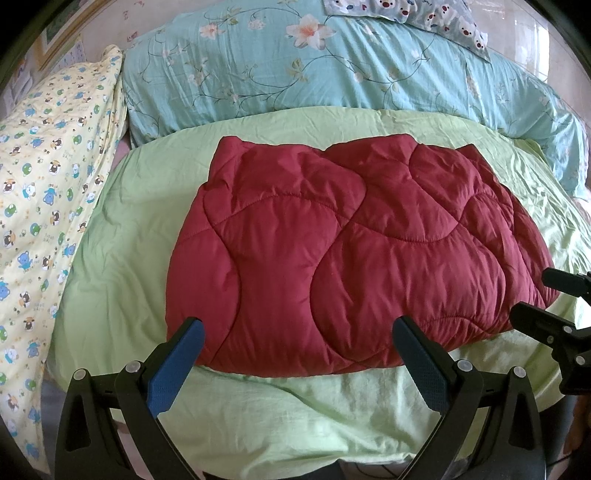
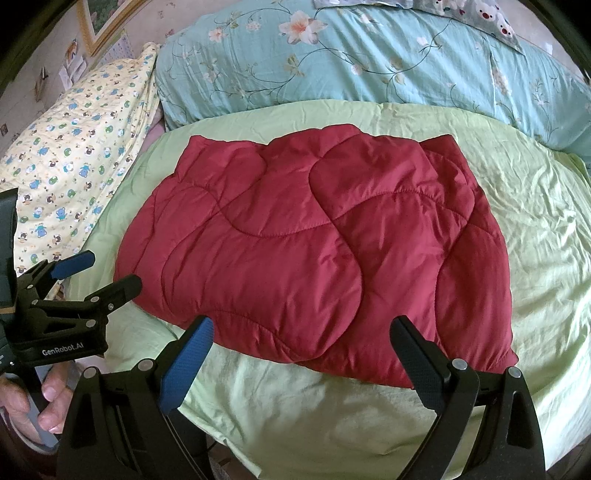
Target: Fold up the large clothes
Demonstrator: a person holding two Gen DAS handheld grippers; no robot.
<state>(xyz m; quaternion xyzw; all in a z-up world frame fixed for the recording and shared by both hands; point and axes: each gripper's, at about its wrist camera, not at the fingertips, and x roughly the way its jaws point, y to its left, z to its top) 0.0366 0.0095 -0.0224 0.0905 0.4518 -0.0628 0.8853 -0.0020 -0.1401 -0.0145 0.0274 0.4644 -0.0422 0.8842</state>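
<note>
A dark red quilted garment point(image 1: 354, 254) lies folded into a thick, puffy rectangle in the middle of the bed, resting on a pale green sheet point(image 1: 122, 236) that is wrinkled all around it. Wavy stitch lines run across its top, and along its right side several layered edges show, one over the other.

The left gripper point(image 1: 301, 334) hangs just over the garment's near edge with its jaws spread wide and nothing between them; the blue pad point(image 1: 173, 365) on one finger faces inward. The right gripper point(image 2: 303, 332) sits the same way at the near edge further right, jaws spread wide and empty, neither finger touching the fabric as far as I can see. From the right wrist view, a hand point(image 2: 33, 398) wraps the handle of the left tool, fingertips curled round it.

Behind the garment, a light blue floral quilt point(image 1: 332, 74) is bunched along the far side of the bed. To the left lies a yellow cover with cartoon animals point(image 1: 48, 184). A grey bear-print cloth point(image 1: 424, 14) peeks over the blue quilt at the far right.
</note>
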